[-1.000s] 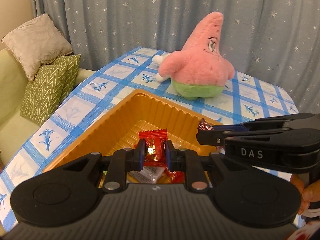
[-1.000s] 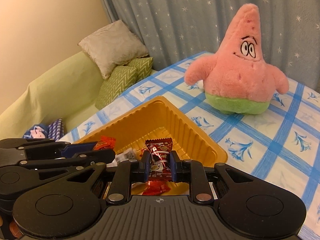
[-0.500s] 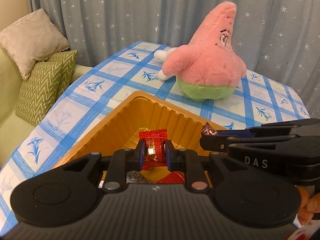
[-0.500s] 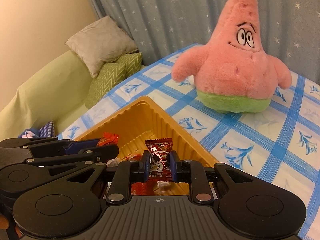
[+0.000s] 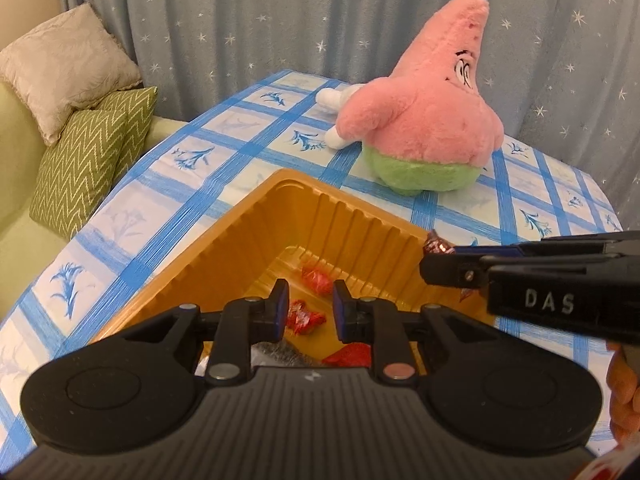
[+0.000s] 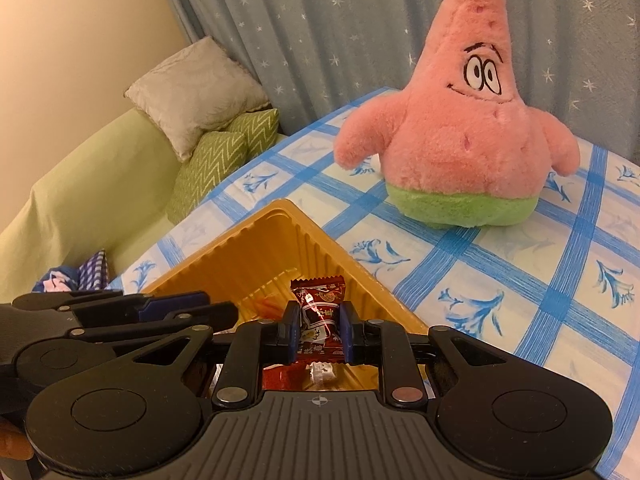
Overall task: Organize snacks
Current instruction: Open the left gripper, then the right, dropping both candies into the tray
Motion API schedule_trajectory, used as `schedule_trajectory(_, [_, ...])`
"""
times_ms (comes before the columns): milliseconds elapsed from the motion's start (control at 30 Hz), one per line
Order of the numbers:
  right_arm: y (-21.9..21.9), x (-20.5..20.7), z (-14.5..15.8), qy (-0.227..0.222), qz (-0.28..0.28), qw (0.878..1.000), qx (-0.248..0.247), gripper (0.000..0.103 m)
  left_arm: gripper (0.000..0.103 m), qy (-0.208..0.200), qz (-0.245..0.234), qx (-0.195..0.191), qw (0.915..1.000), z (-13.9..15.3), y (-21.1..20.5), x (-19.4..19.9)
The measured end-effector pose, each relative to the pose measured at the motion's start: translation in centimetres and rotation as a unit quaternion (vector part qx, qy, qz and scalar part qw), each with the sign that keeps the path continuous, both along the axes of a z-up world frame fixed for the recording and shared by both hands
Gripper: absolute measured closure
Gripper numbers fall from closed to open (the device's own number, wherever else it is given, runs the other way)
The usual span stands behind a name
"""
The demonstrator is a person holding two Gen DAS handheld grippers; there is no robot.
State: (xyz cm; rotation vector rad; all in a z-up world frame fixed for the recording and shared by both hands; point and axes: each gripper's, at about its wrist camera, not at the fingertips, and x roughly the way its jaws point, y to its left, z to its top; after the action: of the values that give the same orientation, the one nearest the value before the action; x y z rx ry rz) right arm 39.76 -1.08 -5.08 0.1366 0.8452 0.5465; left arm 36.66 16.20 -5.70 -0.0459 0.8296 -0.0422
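Snacks (image 5: 306, 317): crinkly red foil wrappers in ribbed orange plastic tray (image 5: 256, 236).

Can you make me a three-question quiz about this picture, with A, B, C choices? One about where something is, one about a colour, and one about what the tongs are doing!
1. Where is the pink star plush toy?
A in the tray
B on the checked tablecloth behind the tray
C on the sofa

2. What colour is the snack tray?
A orange
B blue
C white

3. What do the right tongs do?
A hang empty
B squeeze a cushion
C pinch a dark red snack packet

Answers: 1 B, it stands on the cloth. 2 A, its ribbed walls are orange. 3 C, the packet sits clamped between them.
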Motion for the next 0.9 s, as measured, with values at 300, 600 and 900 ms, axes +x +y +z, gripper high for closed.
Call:
schedule_trajectory(300, [0.2,-0.4,0.2,0.003,0.005,1.000,0.004,0.082,0.074,0.006,0.022,-0.015,0.9996,0.6,2.0,-2.4])
schedule_trajectory(600, [1.7,-0.1,-0.5,0.011,0.015,1.000,0.001,0.082,0.071,0.013,0.039,-0.016,0.9990,0.4,3.2,-3.3])
schedule_trajectory(900, [3.9,0.3,0.3,-0.022,0.016,0.999,0.019,0.082,0.069,0.011,0.054,-0.025,0.9982,0.6,4.5,-4.0])
